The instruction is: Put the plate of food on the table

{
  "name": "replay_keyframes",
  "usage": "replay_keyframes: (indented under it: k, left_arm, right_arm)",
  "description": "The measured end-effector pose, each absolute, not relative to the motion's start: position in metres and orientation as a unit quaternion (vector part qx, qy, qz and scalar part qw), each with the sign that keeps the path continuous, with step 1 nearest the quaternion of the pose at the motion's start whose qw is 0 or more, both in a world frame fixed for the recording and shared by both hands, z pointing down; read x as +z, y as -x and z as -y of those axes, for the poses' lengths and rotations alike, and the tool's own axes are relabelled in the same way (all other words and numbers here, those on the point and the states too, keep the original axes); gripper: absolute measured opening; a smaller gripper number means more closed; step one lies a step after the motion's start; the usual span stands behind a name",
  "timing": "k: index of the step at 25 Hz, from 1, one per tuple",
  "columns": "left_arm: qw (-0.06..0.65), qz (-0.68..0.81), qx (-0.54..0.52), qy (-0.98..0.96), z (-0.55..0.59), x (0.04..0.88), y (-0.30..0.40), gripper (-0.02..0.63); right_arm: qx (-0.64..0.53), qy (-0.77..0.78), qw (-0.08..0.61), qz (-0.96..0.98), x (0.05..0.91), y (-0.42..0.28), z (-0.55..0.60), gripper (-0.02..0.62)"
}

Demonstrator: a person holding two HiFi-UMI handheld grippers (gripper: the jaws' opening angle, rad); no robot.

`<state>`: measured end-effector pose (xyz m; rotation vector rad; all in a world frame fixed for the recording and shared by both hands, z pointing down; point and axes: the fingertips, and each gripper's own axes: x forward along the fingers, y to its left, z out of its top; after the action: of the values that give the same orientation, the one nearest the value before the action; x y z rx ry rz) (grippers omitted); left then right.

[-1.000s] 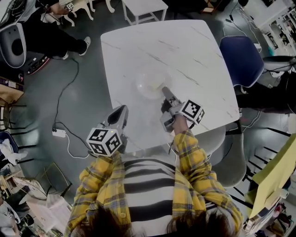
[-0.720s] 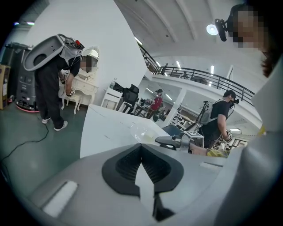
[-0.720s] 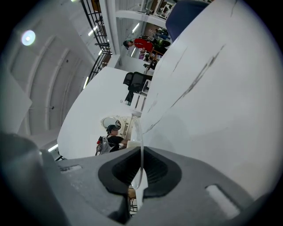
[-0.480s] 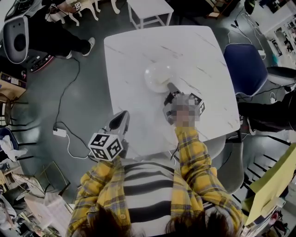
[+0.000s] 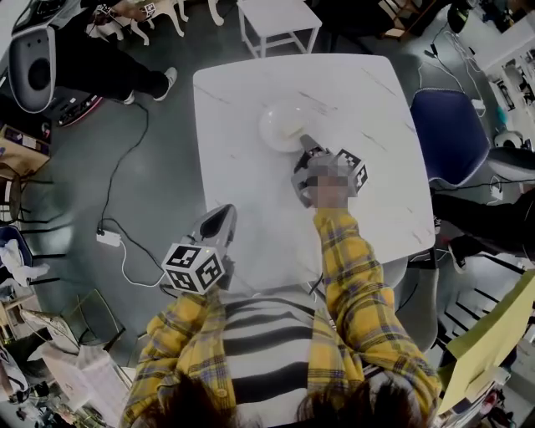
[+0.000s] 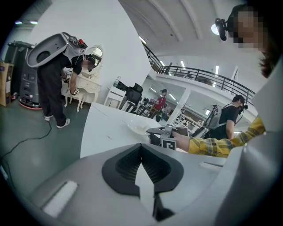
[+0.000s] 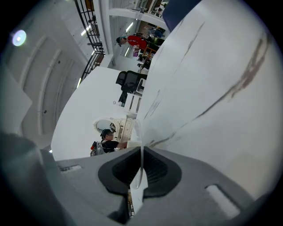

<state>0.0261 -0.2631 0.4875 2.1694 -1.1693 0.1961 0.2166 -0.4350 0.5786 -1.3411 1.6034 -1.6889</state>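
A pale, see-through plate with a little pale food on it is over the middle of the white marble table; I cannot tell whether it rests on the top. My right gripper is shut on its near rim. In the right gripper view the thin clear plate rim runs edge-on between the closed jaws of my right gripper. My left gripper hangs over the table's near left edge, shut and holding nothing. The left gripper view shows the plate and the right gripper ahead of the left gripper.
A blue chair stands at the table's right side and a grey chair at the near right. A small white table stands beyond the far edge. A cable and power strip lie on the floor to the left, near a standing person.
My right gripper has carried the plate farther out over the table, away from me, as the arm stretched. The left gripper has stayed at the near left edge.
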Motion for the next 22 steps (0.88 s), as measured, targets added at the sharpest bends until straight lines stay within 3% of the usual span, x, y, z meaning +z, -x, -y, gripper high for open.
replay_keyframes:
  k: [22]
  left_arm:
    - [0.333,0.459,0.069,-0.821,0.267,0.490,-0.020,-0.005]
  right_arm:
    - [-0.630,0.512,0.190,-0.552,0.599,-0.204,0.472,0.006]
